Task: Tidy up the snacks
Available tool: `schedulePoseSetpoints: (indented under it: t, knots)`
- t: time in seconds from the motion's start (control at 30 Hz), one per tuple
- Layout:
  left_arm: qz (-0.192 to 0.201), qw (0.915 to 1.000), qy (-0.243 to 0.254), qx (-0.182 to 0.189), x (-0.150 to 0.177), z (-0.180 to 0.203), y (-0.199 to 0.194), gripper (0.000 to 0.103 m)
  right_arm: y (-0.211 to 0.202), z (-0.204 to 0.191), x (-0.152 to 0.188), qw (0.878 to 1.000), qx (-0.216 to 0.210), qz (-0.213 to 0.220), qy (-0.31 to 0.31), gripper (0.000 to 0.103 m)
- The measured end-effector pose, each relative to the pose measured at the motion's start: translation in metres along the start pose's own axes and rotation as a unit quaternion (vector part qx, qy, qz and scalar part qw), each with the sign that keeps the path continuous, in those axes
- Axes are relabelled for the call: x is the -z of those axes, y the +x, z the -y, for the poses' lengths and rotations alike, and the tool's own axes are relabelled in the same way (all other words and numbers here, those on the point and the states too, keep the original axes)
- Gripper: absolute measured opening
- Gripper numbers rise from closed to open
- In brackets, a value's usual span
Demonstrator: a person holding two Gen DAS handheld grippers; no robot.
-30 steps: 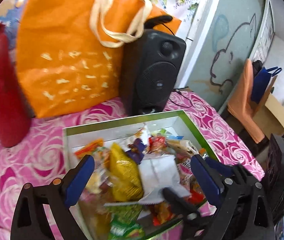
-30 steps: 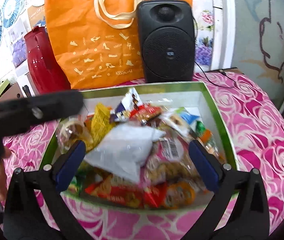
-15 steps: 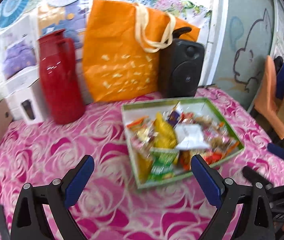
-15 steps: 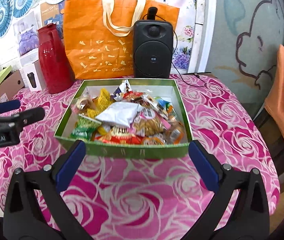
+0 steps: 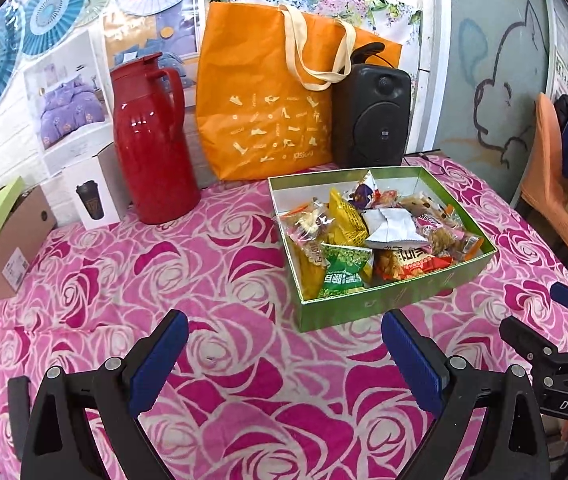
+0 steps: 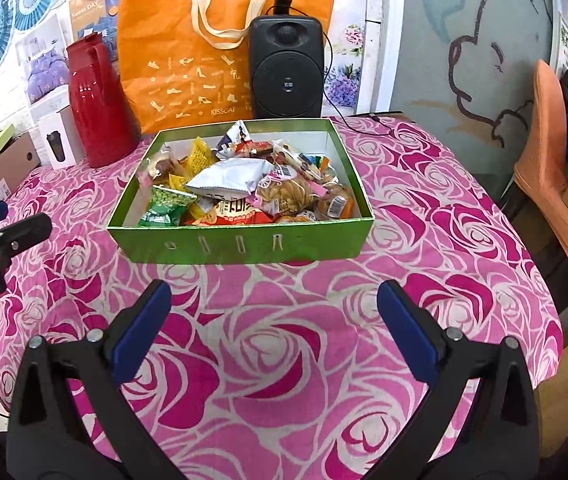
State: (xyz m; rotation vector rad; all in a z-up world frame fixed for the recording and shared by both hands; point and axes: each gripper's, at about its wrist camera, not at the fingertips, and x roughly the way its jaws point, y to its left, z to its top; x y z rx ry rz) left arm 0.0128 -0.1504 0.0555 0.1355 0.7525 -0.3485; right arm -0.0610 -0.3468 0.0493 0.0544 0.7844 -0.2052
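Clearly both claws, left claw (image 5: pixel 280 354) and right claw (image 6: pixel 272 316), hung wide and empty; sorting well meant approaching the snack-filled green cardboard box (image 6: pixel 244 242) from above, lifting one packet singly.

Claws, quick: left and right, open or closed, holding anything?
Left claw: open, empty, above the pink rose-print tablecloth.
Right claw: open, empty, in front of the green cardboard snack box.
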Motion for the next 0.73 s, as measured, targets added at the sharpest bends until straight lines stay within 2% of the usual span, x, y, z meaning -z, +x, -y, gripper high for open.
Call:
schedulePoseSetpoints:
  t: [0.57,0.73]
  knots:
    - [0.005,0.9998,0.013,-0.015,0.0075,0.0030,-0.0061,0.099,0.0014,0.0063,0.0056,1.000,0.000,-0.005,0.010,0.102]
    - [0.002,0.9999,0.012,-0.002,0.0075,0.0035,-0.0063,0.099,0.0024,0.0069,0.0057,1.000,0.000,-0.006,0.009,0.102]
